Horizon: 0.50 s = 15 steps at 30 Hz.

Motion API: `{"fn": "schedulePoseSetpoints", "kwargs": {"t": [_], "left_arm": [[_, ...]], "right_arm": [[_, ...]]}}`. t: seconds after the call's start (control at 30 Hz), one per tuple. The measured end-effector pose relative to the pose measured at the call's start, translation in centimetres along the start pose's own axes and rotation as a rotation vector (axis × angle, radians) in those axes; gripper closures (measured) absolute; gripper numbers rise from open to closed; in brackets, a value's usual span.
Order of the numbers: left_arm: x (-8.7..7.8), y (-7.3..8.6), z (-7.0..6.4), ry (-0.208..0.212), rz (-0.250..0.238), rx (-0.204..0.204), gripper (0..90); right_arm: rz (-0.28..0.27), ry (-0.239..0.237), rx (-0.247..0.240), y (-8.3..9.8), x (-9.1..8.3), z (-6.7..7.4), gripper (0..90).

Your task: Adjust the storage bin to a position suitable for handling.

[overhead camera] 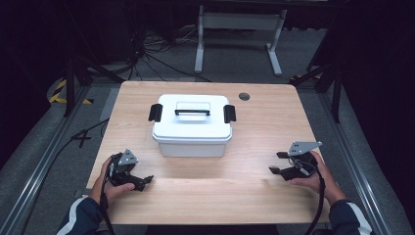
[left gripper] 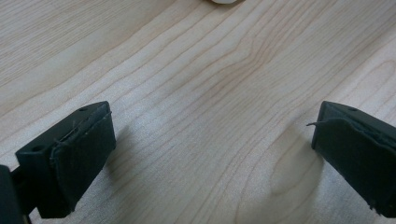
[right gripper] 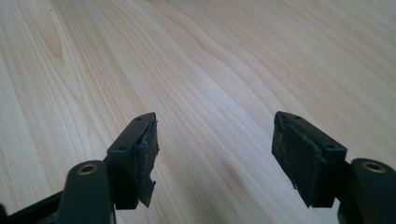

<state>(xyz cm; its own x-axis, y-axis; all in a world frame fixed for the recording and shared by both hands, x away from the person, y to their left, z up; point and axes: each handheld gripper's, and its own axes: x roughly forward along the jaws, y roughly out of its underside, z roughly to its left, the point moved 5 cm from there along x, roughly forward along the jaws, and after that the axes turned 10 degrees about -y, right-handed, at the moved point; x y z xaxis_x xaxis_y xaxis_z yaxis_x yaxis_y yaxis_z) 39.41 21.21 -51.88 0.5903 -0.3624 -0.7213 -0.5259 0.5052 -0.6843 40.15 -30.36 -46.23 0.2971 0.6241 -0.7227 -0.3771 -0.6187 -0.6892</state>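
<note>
I judge the work barely begun: the white storage box (overhead camera: 192, 126) sits mid-counter (overhead camera: 254, 191), toward the far side, lid on, both black side latches apparently down and the handle lying flat. Everything with it is left to do. My left claw (overhead camera: 139, 181) rests near-left on the counter, well apart from the box, jaws spread wide and holding nothing. My right claw (overhead camera: 278, 162), near-right, is likewise released and empty.

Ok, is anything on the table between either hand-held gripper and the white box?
Nothing visible. Bare wooden table lies between the left hand-held gripper and the white lidded box, and the same for the right hand-held gripper. Both are open, empty and apart from the box.
</note>
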Motion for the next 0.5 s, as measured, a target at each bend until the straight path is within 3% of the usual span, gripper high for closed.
{"fn": "schedulePoseSetpoints", "kwargs": {"t": [0.5], "left_arm": [[0.0, 0.0, -0.1, 0.0, -0.001, -0.01, 0.2]], "right_arm": [[0.044, 0.005, -0.149, -7.1, -2.9, 0.5, 39.7]]}}
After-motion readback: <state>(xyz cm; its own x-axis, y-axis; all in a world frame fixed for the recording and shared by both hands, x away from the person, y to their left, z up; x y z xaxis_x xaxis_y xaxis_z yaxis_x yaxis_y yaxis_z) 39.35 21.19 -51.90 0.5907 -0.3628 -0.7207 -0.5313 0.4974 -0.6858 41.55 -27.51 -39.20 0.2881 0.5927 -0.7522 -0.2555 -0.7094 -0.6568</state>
